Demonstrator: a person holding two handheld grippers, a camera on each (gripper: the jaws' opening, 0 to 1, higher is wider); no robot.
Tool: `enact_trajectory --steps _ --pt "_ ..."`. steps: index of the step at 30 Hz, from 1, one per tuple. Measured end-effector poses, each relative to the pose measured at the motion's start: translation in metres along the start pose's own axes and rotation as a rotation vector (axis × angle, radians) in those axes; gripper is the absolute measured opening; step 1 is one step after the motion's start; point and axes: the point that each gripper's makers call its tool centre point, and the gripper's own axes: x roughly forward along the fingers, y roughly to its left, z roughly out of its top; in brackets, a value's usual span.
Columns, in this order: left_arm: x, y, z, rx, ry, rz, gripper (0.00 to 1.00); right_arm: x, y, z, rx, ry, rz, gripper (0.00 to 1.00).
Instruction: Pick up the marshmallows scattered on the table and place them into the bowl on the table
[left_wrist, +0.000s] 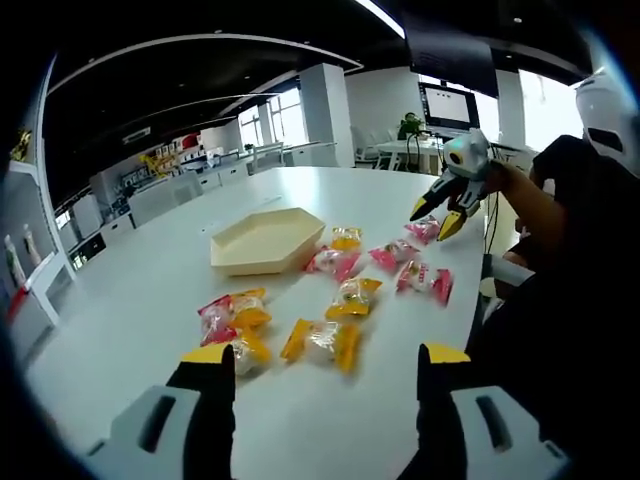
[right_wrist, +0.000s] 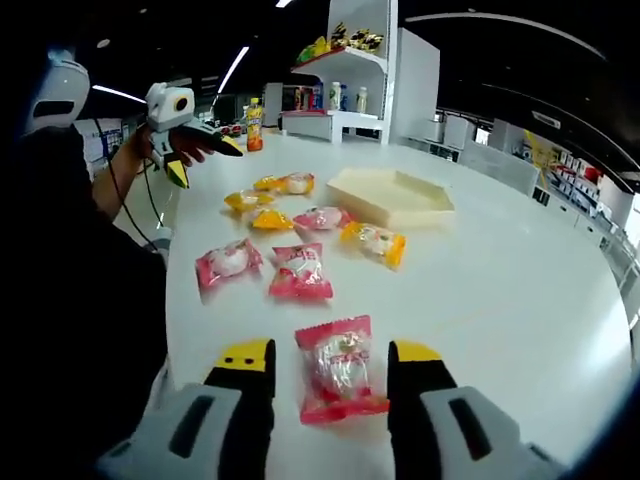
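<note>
A pink-wrapped marshmallow (right_wrist: 342, 368) is lying straight ahead between the right gripper (right_wrist: 330, 365)'s wide-open, empty jaws, long axis running along them, well short of the bowl (right_wrist: 392, 195). The left gripper (left_wrist: 326, 362) is gaping empty too, facing a yellow-wrapped marshmallow (left_wrist: 322, 341). The left gripper view is showing the bowl's hollow standing empty.

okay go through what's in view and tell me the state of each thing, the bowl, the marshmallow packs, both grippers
bowl: upright, empty.
marshmallow packs: sealed, scattered on the table beside the bowl.
pink pack: flat between the right gripper's open jaws.
left gripper: open, empty.
right gripper: open, not gripping.
</note>
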Motion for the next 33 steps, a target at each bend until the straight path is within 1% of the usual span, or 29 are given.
enact_trajectory --steps 4,9,17,21,24,33 --pt "-0.0008 0.0011 -0.0002 0.0 0.0 0.002 0.73 0.0012 0.0005 -0.0016 -0.007 0.012 0.003 0.41" --pt "-0.0027 0.003 0.0019 -0.004 -0.011 0.01 0.73 0.002 0.0004 -0.0012 0.009 0.007 0.007 0.4" --pt "-0.0045 0.005 -0.0023 -0.007 -0.003 0.014 0.73 0.0045 0.001 -0.0054 0.026 0.011 0.009 0.39" --pt "-0.005 0.0057 -0.0026 -0.012 -0.008 0.016 0.73 0.0062 -0.0005 -0.0064 0.043 0.016 0.008 0.36" --pt "-0.0054 0.0061 -0.0045 -0.013 -0.003 0.017 0.73 0.0065 -0.0005 -0.0089 0.047 0.03 0.007 0.31" --pt "-0.0069 0.0073 -0.0044 -0.017 -0.008 0.023 0.73 0.0073 0.0005 -0.0079 0.055 0.024 0.001 0.29"
